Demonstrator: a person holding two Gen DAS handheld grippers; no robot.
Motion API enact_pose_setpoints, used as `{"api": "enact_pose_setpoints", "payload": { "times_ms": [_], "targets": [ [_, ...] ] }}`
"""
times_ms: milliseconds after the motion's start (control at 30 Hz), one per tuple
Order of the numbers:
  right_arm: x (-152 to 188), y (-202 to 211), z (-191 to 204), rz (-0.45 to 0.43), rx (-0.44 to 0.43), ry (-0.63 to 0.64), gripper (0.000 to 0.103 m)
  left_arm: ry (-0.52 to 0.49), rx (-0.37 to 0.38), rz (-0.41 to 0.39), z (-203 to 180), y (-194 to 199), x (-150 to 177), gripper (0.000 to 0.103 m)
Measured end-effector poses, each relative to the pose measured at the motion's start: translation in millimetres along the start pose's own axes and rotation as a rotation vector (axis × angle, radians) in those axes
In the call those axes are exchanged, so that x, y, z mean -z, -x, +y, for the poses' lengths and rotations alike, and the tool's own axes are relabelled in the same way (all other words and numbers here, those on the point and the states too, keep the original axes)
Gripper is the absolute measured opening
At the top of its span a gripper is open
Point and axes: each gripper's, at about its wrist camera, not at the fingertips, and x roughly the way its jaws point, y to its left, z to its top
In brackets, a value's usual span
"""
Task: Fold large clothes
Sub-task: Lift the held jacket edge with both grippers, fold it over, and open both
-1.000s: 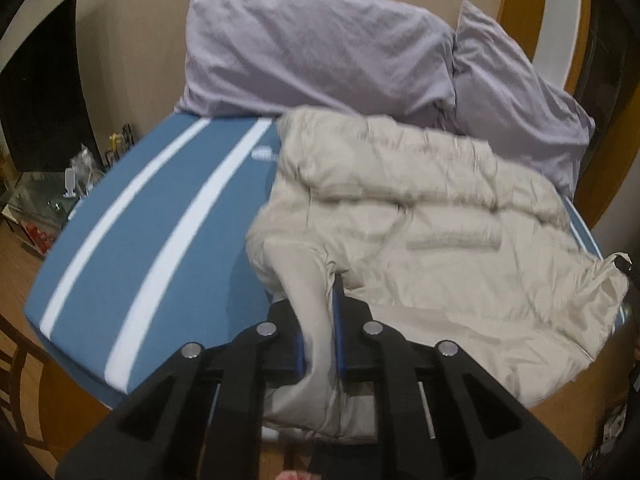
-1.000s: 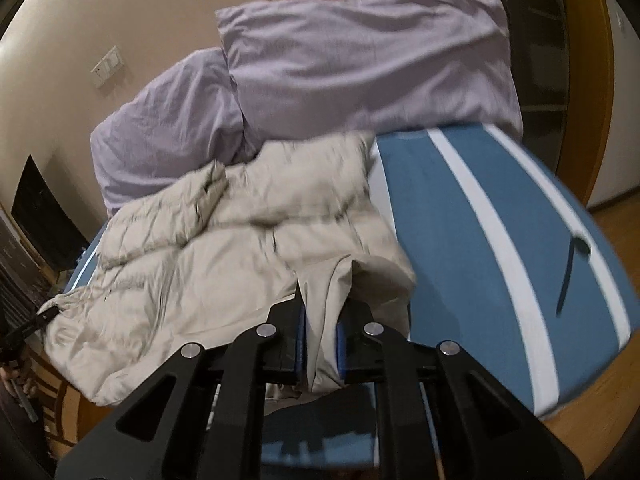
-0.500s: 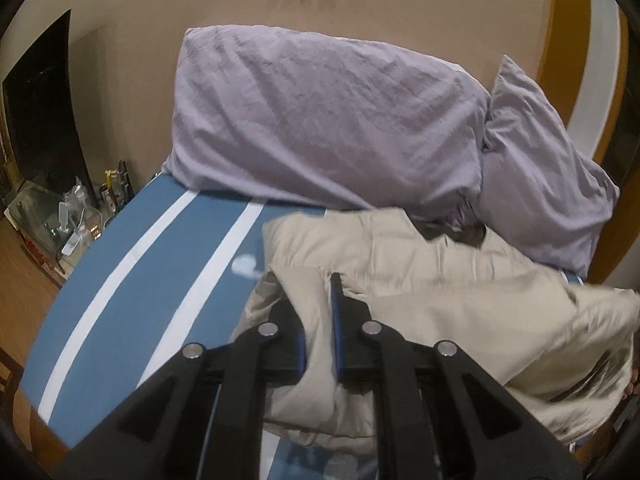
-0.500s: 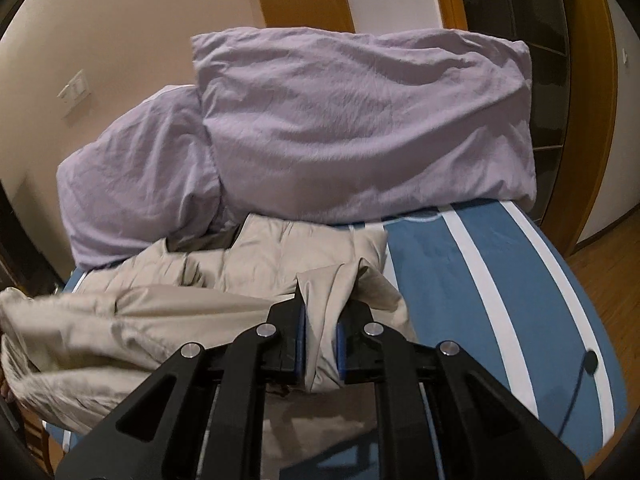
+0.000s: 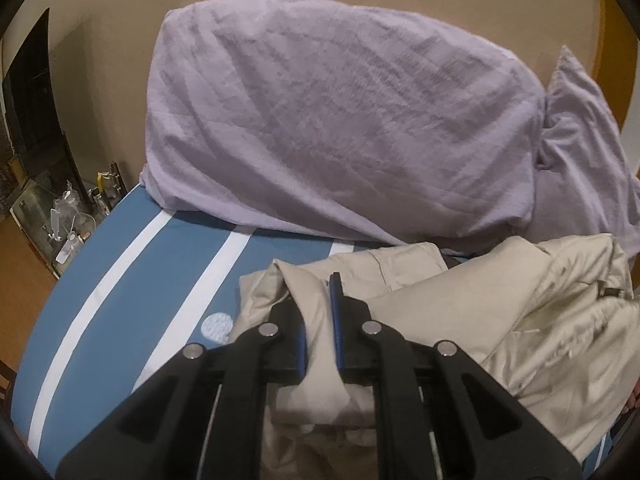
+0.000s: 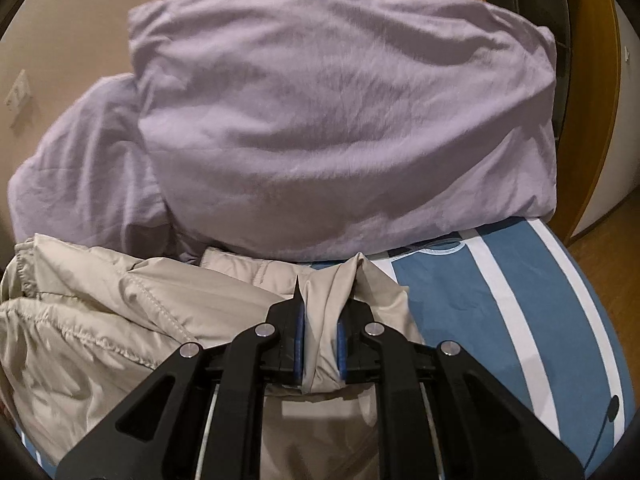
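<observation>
Left hand-held gripper (image 5: 319,330) and right hand-held gripper (image 6: 319,334) each pinch the beige jacket (image 5: 500,328). Its long axis runs left-right between them, near the far pillows (image 5: 340,120).

left gripper (image 5: 320,320) pinching beige jacket (image 5: 500,320), pillows (image 5: 340,120)

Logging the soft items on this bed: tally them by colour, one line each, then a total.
Lilac: 2, the large lilac cotton pillow and the smaller lilac pillow beside it.
Beige: 1, the beige padded jacket.
Blue with white stripes: 1, the bed cover.
Total: 4.
</observation>
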Motion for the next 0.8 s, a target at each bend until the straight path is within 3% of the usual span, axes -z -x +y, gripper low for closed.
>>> {"api": "enact_pose_setpoints", "payload": {
  "times_ms": [133,267,333,400,533,600,667,800],
  "targets": [
    [-0.4,-24.9,-1.4,0.015,0.045,-0.019,0.013,0.017,-0.018,0.006,0.9,-24.7,-7.6,0.011],
    [2.6,-38.7,-6.3,0.032,0.064,-0.051,0.022,0.05,-0.036,0.042,4.6,-46.0,-6.8,0.015],
    [0.7,-31.2,-5.1,0.013,0.067,-0.046,0.034,0.044,-0.034,0.041,4.1,-45.2,-5.2,0.017],
    [-1.9,-19.4,-4.8,-0.027,0.075,-0.046,0.068,0.033,-0.025,0.041,3.5,-42.3,-5.1,0.024],
    [-3.9,4.9,2.7,-0.049,0.001,-0.024,0.069,0.011,-0.02,0.015,1.2,-26.0,-2.7,0.04],
    [0.6,16.0,14.9,-0.042,-0.059,0.012,0.069,-0.001,-0.042,-0.02,-1.7,-15.9,-1.7,0.062],
    [6.7,24.4,30.7,-0.029,-0.106,0.052,0.069,-0.02,-0.058,-0.08,-5.0,1.4,0.2,0.067],
    [26.6,36.7,69.7,0.01,-0.224,0.133,0.068,-0.051,-0.038,-0.107,-16.8,23.3,6.2,0.069]
  ]
}}
